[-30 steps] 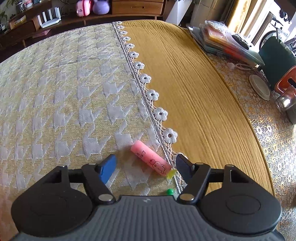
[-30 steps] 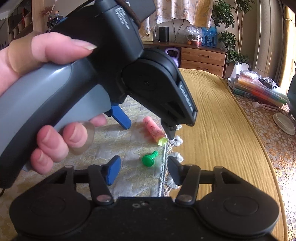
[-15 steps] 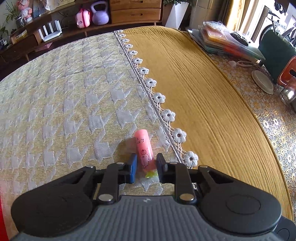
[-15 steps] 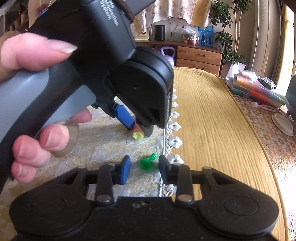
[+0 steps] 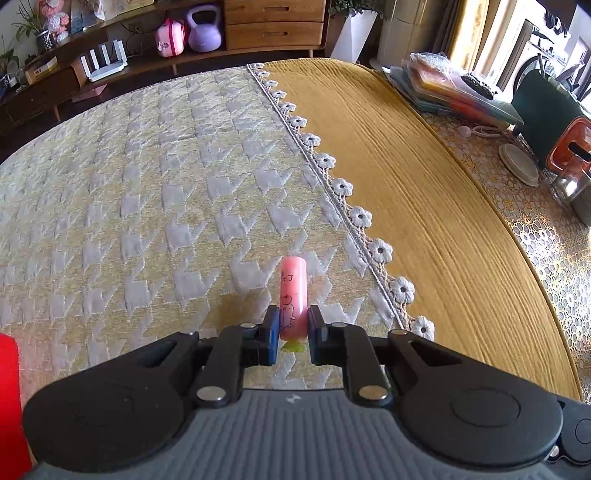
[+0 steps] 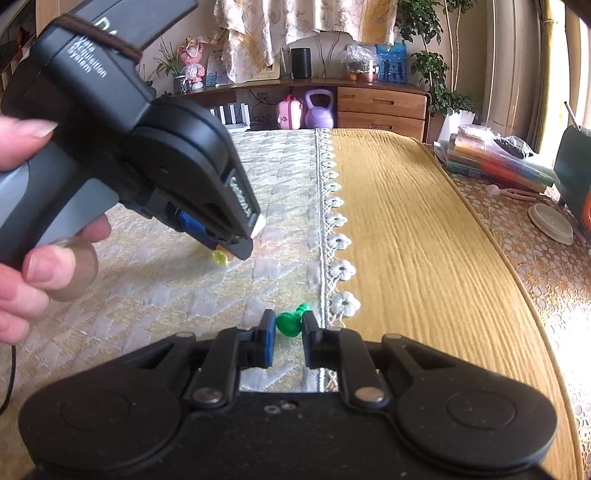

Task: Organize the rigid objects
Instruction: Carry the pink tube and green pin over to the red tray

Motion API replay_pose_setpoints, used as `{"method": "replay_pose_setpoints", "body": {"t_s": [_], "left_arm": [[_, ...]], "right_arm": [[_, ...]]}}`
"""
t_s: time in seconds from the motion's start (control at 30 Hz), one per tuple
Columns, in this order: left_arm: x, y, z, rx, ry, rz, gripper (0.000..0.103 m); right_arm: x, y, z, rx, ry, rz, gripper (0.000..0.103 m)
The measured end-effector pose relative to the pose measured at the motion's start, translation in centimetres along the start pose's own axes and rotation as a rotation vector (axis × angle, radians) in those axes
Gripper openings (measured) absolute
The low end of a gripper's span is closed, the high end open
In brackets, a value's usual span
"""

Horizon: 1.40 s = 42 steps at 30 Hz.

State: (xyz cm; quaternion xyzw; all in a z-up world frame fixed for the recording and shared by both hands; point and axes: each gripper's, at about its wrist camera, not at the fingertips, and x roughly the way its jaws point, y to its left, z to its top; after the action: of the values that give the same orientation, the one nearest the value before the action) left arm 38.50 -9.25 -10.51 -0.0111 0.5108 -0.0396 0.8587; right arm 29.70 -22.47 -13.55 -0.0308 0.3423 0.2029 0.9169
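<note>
Pink plastic cylinder [image 5: 292,295] with black cartoon doodles and a few unreadable characters on its side, yellow-green tip at the near end, pinched at its lower part by the left claw [image 5: 291,328]; far end pointing away over the cream houndstooth cloth [image 5: 147,206]. Seen also from the right wrist view, mostly hidden behind the left claw [image 6: 231,251], only the yellow-green tip poking out below, clear of the cloth.

Small green plastic peg [image 6: 291,321] with a flared foot, pressed between the pads of the right claw [image 6: 289,326], close to the white crocheted flower trim [image 6: 338,243] that divides the houndstooth cloth from the ribbed mustard cloth [image 6: 424,240].

Hand [image 6: 40,258] wrapped round the grey handle of the left claw. White lettering on its black body, too blurred to read; a white label along its side, likewise illegible.

Stack of clear plastic folders [image 5: 450,92] on the lace-patterned worktop [image 5: 546,236] at the right, beside a white round lid [image 5: 519,168]. Purple kettlebell [image 5: 204,29] and pink case [image 5: 169,36] by the wooden drawers [image 5: 275,24] at the back. Red edge [image 5: 9,398] at lower left, not identifiable.
</note>
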Motion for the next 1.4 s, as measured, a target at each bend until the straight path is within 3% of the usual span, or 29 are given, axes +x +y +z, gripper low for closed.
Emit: {"method": "replay_pose_setpoints", "body": {"t_s": [0.43,0.83,1.4], "left_arm": [[-5.6,5.1,-4.6,-0.030,0.011,-0.002,0.016],[-11.0,12.7,-9.4,-0.110,0.017,0.018,0.016],[-15.9,25.0,-14.2,-0.238,-0.017,0.087,0.016]], "right_arm": [[-4.3,3.7,0.3,0.008,-0.007,0.086,0.014],[-7.2,10.4,2.3,-0.064,-0.018,0.186,0.014],[-5.6,21.4,5.6,-0.201,-0.003,0.308,0.014]]}}
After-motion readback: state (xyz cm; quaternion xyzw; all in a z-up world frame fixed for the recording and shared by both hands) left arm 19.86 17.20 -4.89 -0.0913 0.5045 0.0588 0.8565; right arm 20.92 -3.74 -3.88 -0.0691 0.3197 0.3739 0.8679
